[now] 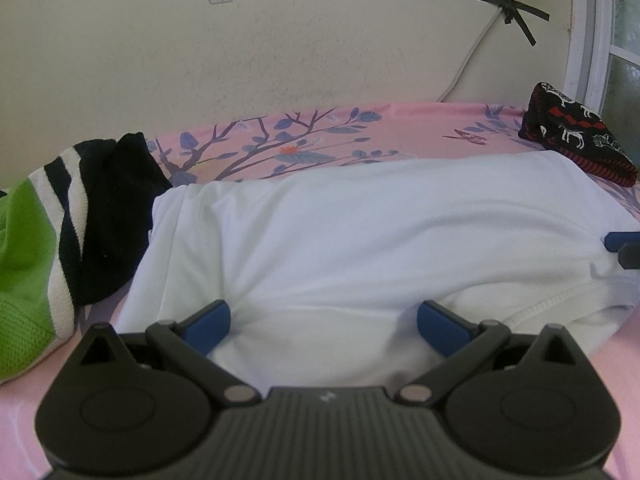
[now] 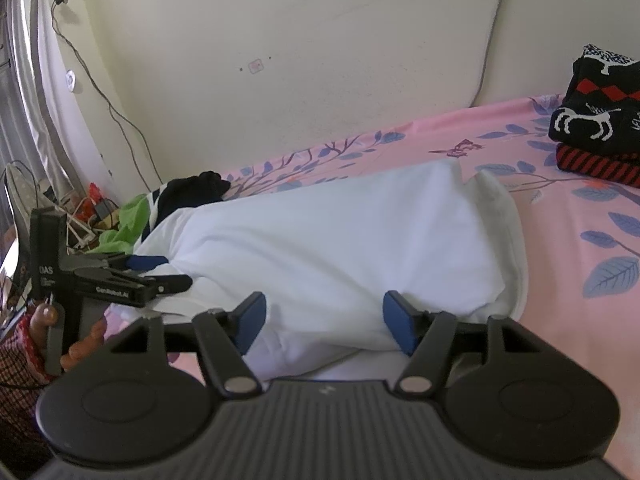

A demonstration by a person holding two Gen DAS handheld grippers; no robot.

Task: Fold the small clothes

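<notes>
A white garment (image 1: 360, 232) lies folded over on the pink floral bedsheet (image 1: 400, 120); it also shows in the right wrist view (image 2: 340, 240). My left gripper (image 1: 323, 322) is open, its blue pads either side of the garment's near edge, resting on the cloth. My right gripper (image 2: 323, 320) is open too, its pads straddling the garment's near fold. In the right wrist view the left gripper (image 2: 152, 272) shows at the garment's left end, held by a hand. A tip of the right gripper (image 1: 624, 244) shows at the right edge of the left wrist view.
A green, white and black striped garment (image 1: 60, 232) lies heaped to the left. A folded black patterned sweater (image 1: 572, 132) sits at the back right, also in the right wrist view (image 2: 596, 120). A wall runs behind the bed; cables and clutter (image 2: 88, 216) sit at the left.
</notes>
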